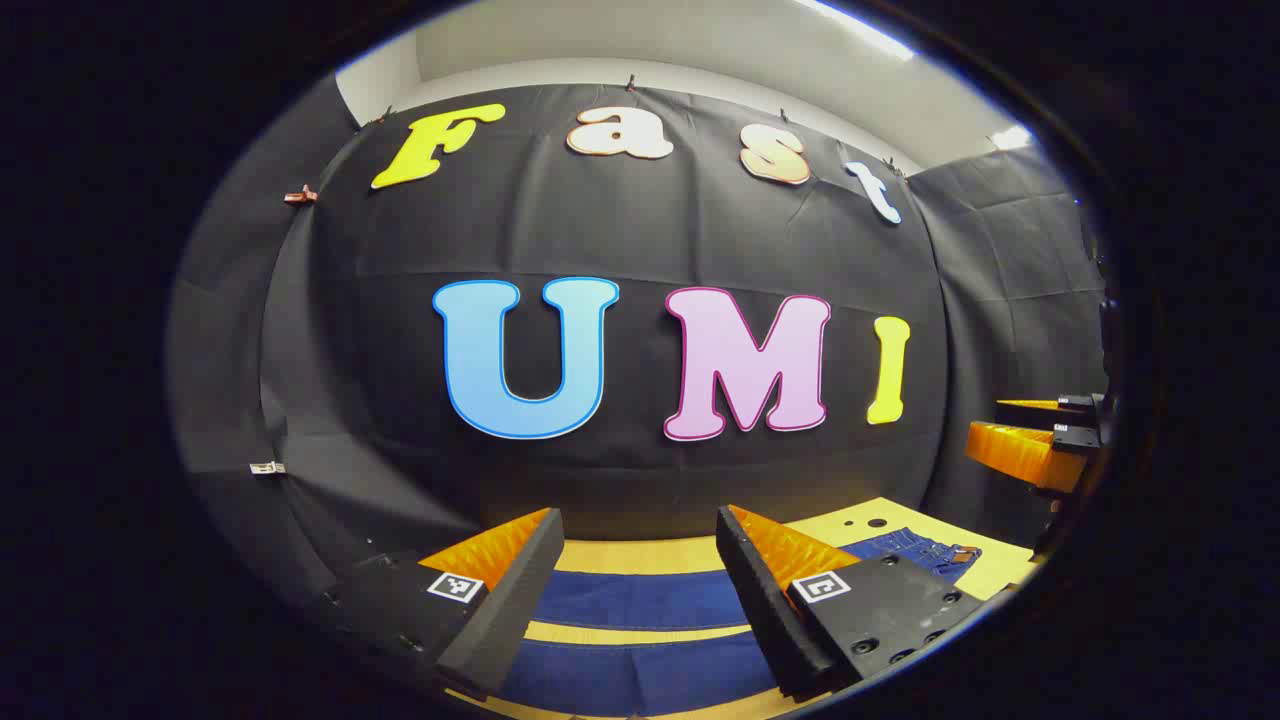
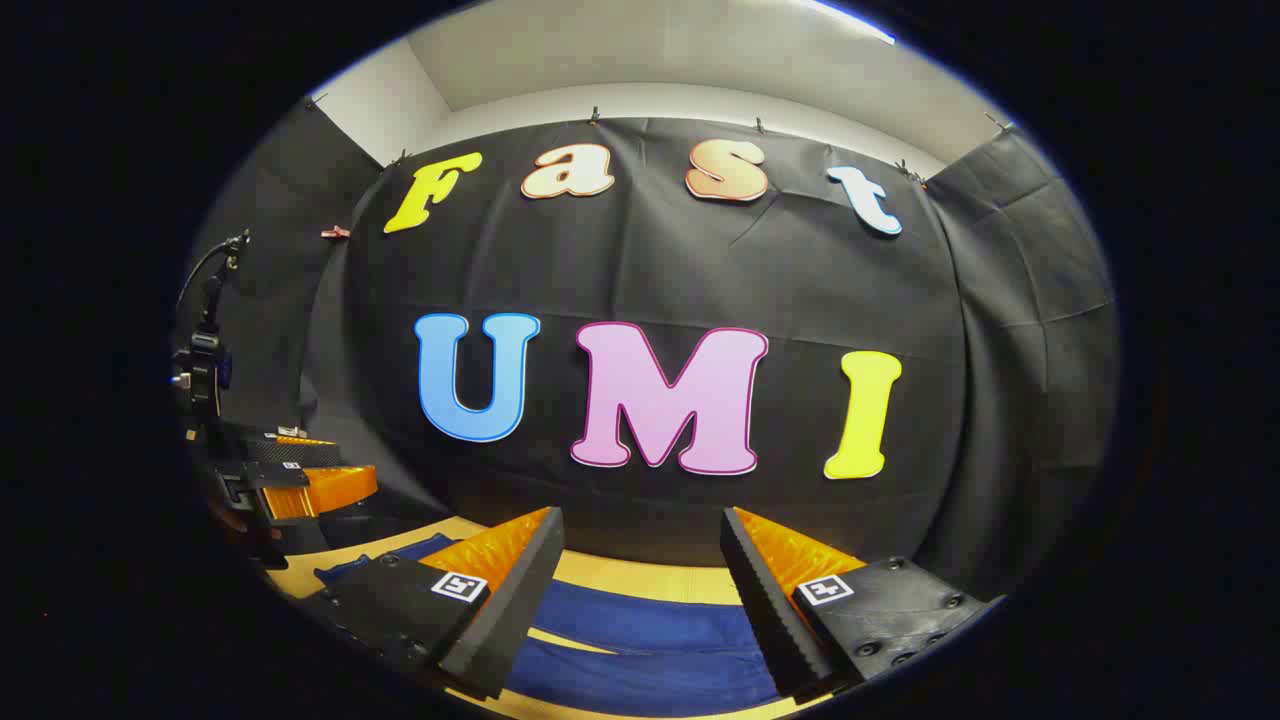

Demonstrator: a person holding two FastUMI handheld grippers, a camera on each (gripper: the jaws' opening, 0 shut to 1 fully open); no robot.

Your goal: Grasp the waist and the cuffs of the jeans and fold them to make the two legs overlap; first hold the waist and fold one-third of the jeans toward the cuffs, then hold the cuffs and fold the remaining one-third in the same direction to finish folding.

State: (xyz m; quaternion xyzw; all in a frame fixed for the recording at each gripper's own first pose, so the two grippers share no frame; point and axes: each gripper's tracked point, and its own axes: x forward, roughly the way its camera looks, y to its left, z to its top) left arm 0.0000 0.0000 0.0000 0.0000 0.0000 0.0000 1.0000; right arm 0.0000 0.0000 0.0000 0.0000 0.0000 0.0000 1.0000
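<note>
Below both grippers lies one pair of jeans (image 1: 640, 600), spread flat on one yellow table (image 1: 830, 525). From the left gripper view the two legs run side by side as two dark blue bands, with a narrow strip of the tabletop showing between them. The waist end (image 1: 925, 550), with its pockets and a small brown patch, lies toward the right side of that view, near two small dark holes in the tabletop (image 1: 865, 522).

The left gripper (image 1: 640, 560) hangs above the legs with its two fingers spread wide and nothing between them; whether the tips touch the cloth cannot be told. Each finger carries one small square marker. At the right edge of this same view the other gripper shows farther off, raised over the waist end, its two fingers apart.

From the right gripper view, the right gripper (image 2: 640, 560) also stands wide open and empty over the blue cloth (image 2: 650, 625), with the two bands and the thin yellow strip between them showing under it. Far to the left in this view the left gripper appears again (image 2: 300, 470), its two fingers parted, and beside it one dark stand with a cable (image 2: 205, 340) rises against the black cloth wall (image 2: 650, 270).
</note>
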